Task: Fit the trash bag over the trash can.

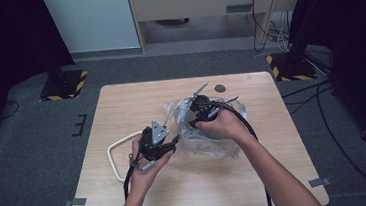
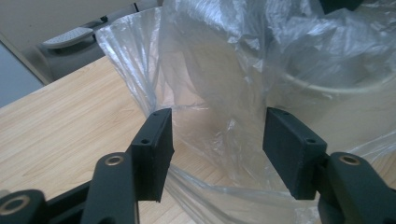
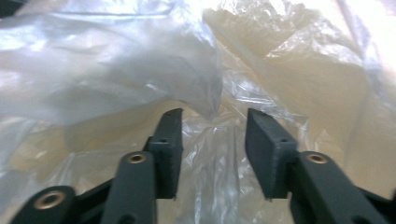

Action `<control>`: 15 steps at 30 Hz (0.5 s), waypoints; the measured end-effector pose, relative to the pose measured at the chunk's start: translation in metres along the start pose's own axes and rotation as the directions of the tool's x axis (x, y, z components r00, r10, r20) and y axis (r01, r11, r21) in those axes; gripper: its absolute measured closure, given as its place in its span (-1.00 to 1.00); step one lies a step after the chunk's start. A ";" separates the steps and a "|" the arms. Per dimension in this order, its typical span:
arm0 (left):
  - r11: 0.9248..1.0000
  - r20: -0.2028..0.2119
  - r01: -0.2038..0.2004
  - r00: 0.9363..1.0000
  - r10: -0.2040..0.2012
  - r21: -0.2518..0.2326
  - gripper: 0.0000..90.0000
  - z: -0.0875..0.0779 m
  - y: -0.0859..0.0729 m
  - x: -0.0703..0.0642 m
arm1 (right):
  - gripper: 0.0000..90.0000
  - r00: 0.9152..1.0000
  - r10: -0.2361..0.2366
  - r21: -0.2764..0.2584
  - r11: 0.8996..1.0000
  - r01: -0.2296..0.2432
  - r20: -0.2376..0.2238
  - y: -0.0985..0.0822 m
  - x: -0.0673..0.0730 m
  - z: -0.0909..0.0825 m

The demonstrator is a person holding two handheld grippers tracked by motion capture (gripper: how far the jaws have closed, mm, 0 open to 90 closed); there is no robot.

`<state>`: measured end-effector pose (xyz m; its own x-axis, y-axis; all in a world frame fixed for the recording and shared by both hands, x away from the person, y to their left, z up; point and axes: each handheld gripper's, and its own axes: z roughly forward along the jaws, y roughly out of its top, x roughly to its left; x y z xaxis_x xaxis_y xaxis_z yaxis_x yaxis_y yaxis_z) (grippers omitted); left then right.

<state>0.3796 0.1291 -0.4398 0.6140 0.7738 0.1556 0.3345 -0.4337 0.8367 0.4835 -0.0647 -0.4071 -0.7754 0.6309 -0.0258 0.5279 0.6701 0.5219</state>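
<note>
A crumpled clear plastic bag (image 1: pixel 213 143) lies on the middle of the wooden table (image 1: pixel 136 102). My left gripper (image 1: pixel 177 141) is at the bag's left edge. In the left gripper view its jaws stand apart (image 2: pixel 217 140) with loose bag film (image 2: pixel 224 70) between them, and the pads do not press on it. My right gripper (image 1: pixel 192 124) reaches down onto the top of the bag from the right. Its jaws (image 3: pixel 212 140) are also apart, with a fold of film (image 3: pixel 210 70) rising between them. Something cream-coloured (image 2: pixel 327 88) shows through the plastic.
A cream loop with rounded corners (image 1: pixel 117 149) lies on the table left of my left hand. A small dark round spot (image 1: pixel 220 88) sits near the far edge. Striped post bases (image 1: pixel 64 86) and cables (image 1: pixel 315 91) are on the floor beyond.
</note>
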 end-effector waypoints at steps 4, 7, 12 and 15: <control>1.000 0.006 -0.003 1.000 0.003 0.002 0.00 0.001 0.000 -0.001 | 0.63 1.000 -0.002 -0.010 1.000 0.002 -0.008 0.000 -0.002 -0.003; 1.000 0.006 -0.005 1.000 0.005 0.003 0.00 0.001 0.000 -0.001 | 0.70 1.000 0.003 -0.018 1.000 -0.003 -0.016 0.000 -0.004 -0.005; 1.000 0.004 -0.004 1.000 0.004 0.003 0.00 0.001 0.000 -0.001 | 0.71 1.000 0.012 -0.053 0.999 -0.013 -0.006 0.001 -0.005 -0.015; 1.000 0.005 -0.005 1.000 0.005 0.002 0.00 0.001 0.000 -0.002 | 0.51 1.000 0.009 -0.049 0.999 -0.009 -0.016 0.000 -0.005 -0.016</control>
<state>0.3791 0.1272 -0.4408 0.6193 0.7693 0.1570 0.3328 -0.4383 0.8350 0.4817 -0.0741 -0.3933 -0.7762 0.6305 -0.0078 0.5176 0.6442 0.5631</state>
